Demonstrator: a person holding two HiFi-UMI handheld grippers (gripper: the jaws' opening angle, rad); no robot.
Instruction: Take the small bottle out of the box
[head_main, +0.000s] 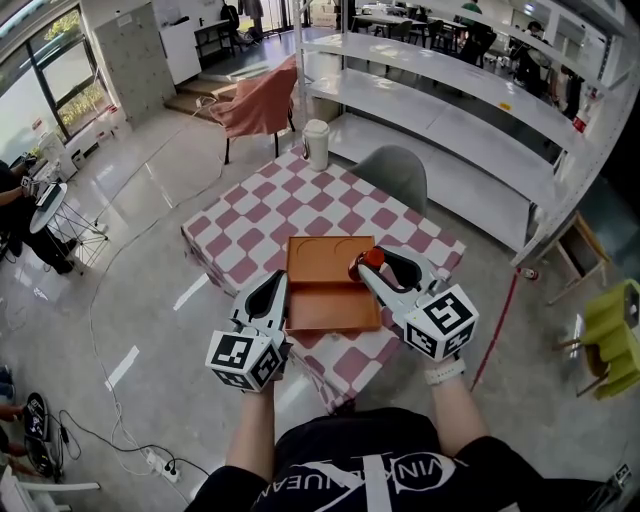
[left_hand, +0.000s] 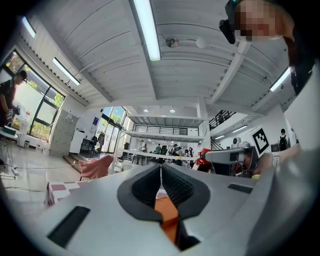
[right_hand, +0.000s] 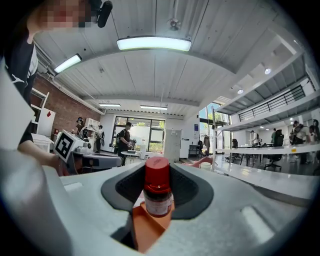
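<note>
An open orange box (head_main: 325, 285) lies on the red-and-white checked table (head_main: 250, 230). The small bottle (head_main: 371, 260) is dark with a red cap and a white label. My right gripper (head_main: 373, 268) is shut on it at the box's right edge. In the right gripper view the bottle (right_hand: 158, 192) stands upright between the pads, with the orange box (right_hand: 145, 227) below it. My left gripper (head_main: 277, 283) sits at the box's left wall, and its pads (left_hand: 172, 182) meet on that wall. Orange box wall (left_hand: 167, 212) shows in the gap below them.
A white canister (head_main: 316, 143) stands at the table's far corner. A grey chair (head_main: 395, 172) is behind the table, with long white shelving (head_main: 450, 90) to the right. A pink-draped chair (head_main: 258, 105) stands far left and a green chair (head_main: 612, 335) at the right.
</note>
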